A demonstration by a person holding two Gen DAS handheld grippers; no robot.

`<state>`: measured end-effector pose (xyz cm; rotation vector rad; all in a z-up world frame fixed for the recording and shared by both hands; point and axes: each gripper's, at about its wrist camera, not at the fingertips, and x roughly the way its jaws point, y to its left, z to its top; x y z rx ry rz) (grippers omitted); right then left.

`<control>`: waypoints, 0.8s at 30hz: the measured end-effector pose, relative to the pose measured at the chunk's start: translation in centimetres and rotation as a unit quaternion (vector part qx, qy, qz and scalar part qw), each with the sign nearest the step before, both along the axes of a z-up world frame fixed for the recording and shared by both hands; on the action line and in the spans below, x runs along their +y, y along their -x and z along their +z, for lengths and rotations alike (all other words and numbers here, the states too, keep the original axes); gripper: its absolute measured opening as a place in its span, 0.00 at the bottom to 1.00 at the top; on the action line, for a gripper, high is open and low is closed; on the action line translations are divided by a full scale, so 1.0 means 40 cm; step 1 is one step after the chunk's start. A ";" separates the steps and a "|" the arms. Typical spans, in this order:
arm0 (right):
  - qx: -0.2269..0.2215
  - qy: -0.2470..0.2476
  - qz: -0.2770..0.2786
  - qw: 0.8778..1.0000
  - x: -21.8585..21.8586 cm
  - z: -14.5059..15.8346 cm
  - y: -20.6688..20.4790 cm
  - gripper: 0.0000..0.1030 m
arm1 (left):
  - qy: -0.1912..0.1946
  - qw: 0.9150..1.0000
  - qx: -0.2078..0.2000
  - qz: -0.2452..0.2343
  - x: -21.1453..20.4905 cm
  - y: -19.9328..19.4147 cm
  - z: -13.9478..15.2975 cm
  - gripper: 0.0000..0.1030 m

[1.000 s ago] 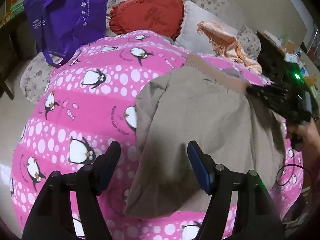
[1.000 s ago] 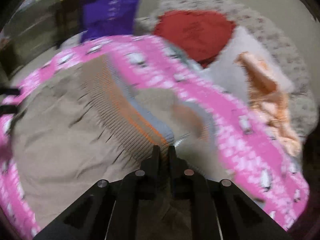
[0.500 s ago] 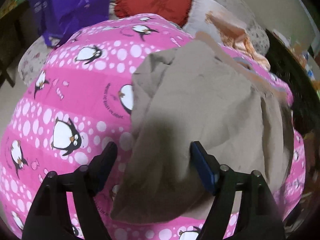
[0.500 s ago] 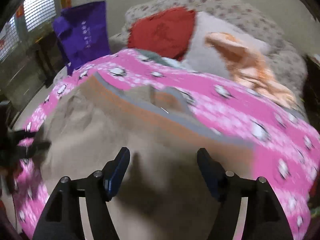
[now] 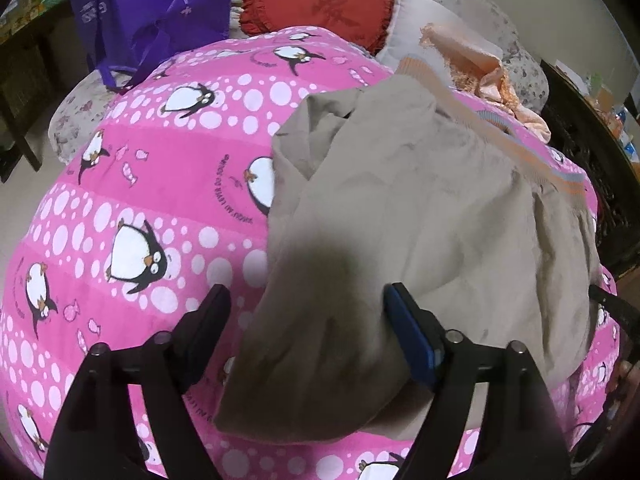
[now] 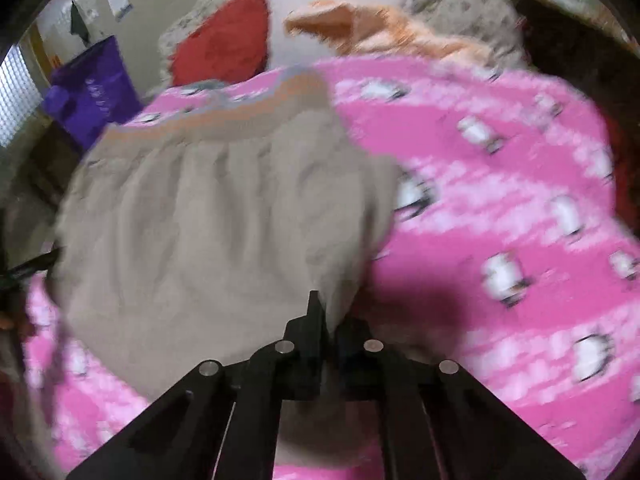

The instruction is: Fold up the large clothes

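A beige garment [image 5: 420, 216] with an orange and grey ribbed band [image 5: 520, 148] lies folded on the pink penguin blanket [image 5: 160, 208]. My left gripper [image 5: 308, 320] is open, its jaws apart just above the garment's near edge, holding nothing. In the right wrist view the garment [image 6: 208, 216] is blurred by motion. My right gripper [image 6: 320, 312] is shut on the garment's near right edge, with cloth bunched at the fingertips. The band [image 6: 248, 100] lies at the far side.
A purple bag [image 5: 152, 12], a red cushion [image 5: 320, 4], a white pillow and a peach cloth [image 5: 480, 68] lie at the head of the bed. Dark furniture [image 5: 592, 152] stands on the right. The blanket [image 6: 500, 184] stretches right of the garment.
My right gripper let go of the ribbed band, opened, moved to the garment's near right edge and shut there. My left gripper stayed open and moved closer to the near edge.
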<state>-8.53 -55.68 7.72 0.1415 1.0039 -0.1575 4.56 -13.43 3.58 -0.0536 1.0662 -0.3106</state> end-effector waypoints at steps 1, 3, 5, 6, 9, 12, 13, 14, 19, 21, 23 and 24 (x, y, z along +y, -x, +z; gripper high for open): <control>0.012 0.002 -0.017 1.000 -0.019 -0.016 -0.003 0.02 | 0.005 1.000 0.004 0.004 0.004 -0.001 -0.005 0.80; 0.022 -0.065 -0.026 0.997 -0.052 -0.043 0.003 0.02 | 0.013 1.000 0.013 0.010 0.010 0.002 -0.008 0.80; -0.002 -0.092 -0.036 0.995 -0.064 -0.020 0.029 0.13 | 0.012 1.000 0.009 0.011 0.013 0.009 0.000 0.80; -0.014 -0.095 -0.041 0.995 -0.062 0.000 0.046 0.17 | 0.006 1.000 0.004 0.009 0.013 0.014 0.006 0.80; -0.035 -0.086 -0.032 0.995 -0.040 0.066 0.084 0.42 | -0.008 1.000 -0.008 0.005 0.012 0.027 0.019 0.80; -0.049 -0.081 0.016 0.995 0.033 0.104 0.096 0.43 | -0.012 1.000 -0.017 0.007 0.015 0.038 0.031 0.80; -0.050 -0.080 0.037 0.995 0.069 0.113 0.094 0.43 | -0.012 1.000 -0.020 0.008 0.015 0.041 0.035 0.80; -0.051 -0.082 0.052 0.994 0.090 0.115 0.090 0.43 | -0.011 1.000 -0.023 0.009 0.016 0.046 0.039 0.80; -0.051 -0.084 0.140 0.985 0.256 0.087 0.022 0.40 | -0.014 0.999 -0.030 0.006 0.006 0.064 0.057 0.80; -0.047 -0.084 0.155 0.983 0.316 0.067 0.008 0.40 | -0.016 0.999 -0.034 0.002 0.000 0.069 0.062 0.80; -0.044 -0.086 0.165 0.982 0.351 0.045 -0.014 0.39 | -0.019 0.999 -0.035 -0.001 -0.006 0.073 0.063 0.80; -0.039 -0.082 0.168 0.982 0.374 0.027 -0.035 0.39 | -0.020 0.999 -0.035 -0.003 -0.009 0.074 0.063 0.80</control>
